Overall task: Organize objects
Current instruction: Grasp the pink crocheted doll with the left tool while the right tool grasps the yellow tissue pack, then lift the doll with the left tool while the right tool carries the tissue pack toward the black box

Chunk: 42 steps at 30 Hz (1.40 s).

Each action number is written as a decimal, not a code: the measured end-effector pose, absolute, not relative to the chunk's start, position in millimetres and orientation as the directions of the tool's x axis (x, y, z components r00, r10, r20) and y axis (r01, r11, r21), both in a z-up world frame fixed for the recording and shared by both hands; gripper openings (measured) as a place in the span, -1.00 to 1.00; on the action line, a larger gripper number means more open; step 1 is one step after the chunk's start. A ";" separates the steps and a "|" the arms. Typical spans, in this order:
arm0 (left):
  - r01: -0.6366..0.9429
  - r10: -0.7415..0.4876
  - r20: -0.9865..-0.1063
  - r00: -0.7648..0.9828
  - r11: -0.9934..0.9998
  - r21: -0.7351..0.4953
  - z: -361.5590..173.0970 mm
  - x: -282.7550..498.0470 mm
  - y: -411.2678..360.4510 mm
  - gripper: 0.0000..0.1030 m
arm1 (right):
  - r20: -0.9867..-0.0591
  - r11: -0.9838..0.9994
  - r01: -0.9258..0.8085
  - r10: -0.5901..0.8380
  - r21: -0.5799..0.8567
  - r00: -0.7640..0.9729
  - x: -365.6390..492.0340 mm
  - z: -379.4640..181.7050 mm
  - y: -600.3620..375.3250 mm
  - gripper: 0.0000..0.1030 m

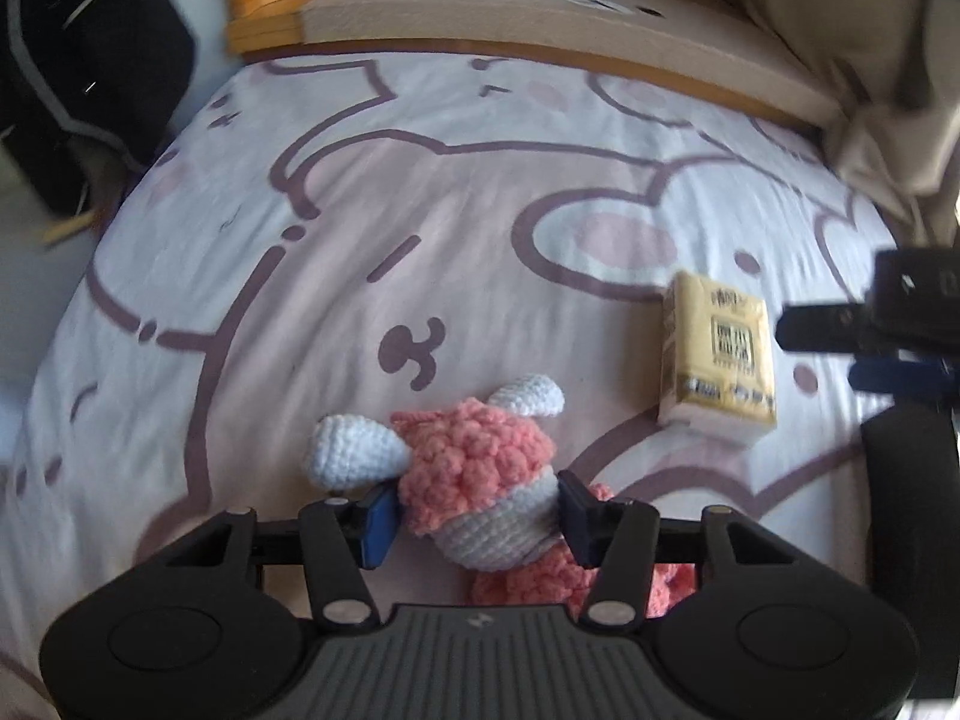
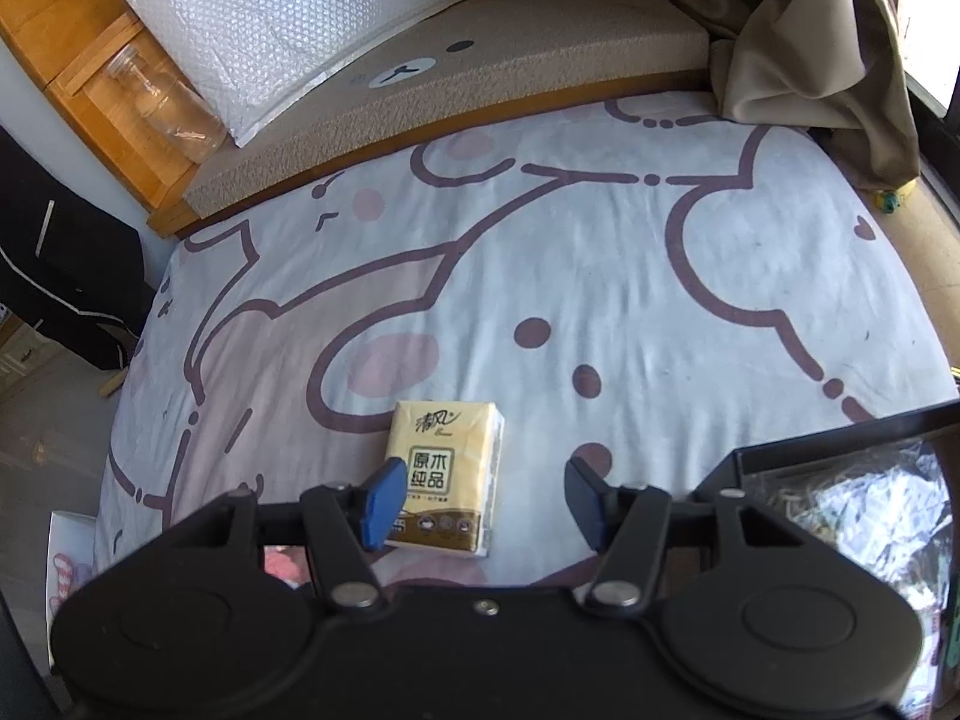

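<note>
Both cameras sit just behind their tools, looking steeply down along the fingers at the bed (image 1: 456, 192), close above it. The left view faces the headboard ledge (image 1: 540, 18) at 12 o'clock. Both views share the tissue pack (image 1: 714, 354), at 3 o'clock in the left and at 6 in the right (image 2: 444, 474).

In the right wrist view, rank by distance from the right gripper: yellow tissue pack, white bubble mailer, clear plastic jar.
1. Yellow tissue pack: between the right gripper's fingers, nearer its left one.
2. Clear plastic jar: far left, on the wooden ledge.
3. White bubble mailer: top, behind the jar.
</note>
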<state>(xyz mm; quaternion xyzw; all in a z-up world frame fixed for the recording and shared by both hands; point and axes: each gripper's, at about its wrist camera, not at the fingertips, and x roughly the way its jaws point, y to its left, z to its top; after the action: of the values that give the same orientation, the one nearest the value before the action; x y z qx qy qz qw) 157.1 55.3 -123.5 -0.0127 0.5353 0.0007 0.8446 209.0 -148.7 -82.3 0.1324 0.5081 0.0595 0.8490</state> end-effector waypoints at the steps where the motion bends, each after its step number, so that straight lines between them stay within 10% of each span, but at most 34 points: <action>1: 0.037 -0.019 -0.907 0.420 0.999 -0.004 -122.8 157.3 55.5 0.06 | -0.849 0.957 0.036 0.236 0.286 0.473 209.8 -84.4 -147.4 0.14; 10: 0.378 -0.010 -0.937 0.349 0.917 0.131 -120.5 151.5 64.4 0.10 | -0.854 0.947 0.075 0.246 0.313 0.458 213.7 -98.4 -133.1 0.31; 25: -0.154 0.031 -0.944 0.328 0.988 -0.022 -116.6 139.9 91.4 0.23 | -0.885 0.975 0.108 0.127 0.194 0.447 220.2 -129.5 -96.4 0.49; 29: -0.196 0.001 -0.947 0.322 0.978 -0.065 -115.9 139.9 92.5 -0.06 | -0.893 0.993 0.015 0.102 0.120 0.439 218.5 -127.2 -90.3 0.03; 42: -0.231 0.032 -0.942 0.334 0.972 -0.049 -101.4 124.8 85.8 -0.25 | -0.899 0.988 -0.124 0.136 0.092 0.416 166.6 -120.3 -116.3 0.02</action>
<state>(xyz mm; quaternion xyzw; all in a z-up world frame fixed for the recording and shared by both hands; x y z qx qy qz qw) 124.8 85.8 -101.4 -0.0870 0.5715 0.0810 0.8119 166.6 -116.3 -120.3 0.0057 0.5350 0.0772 0.8413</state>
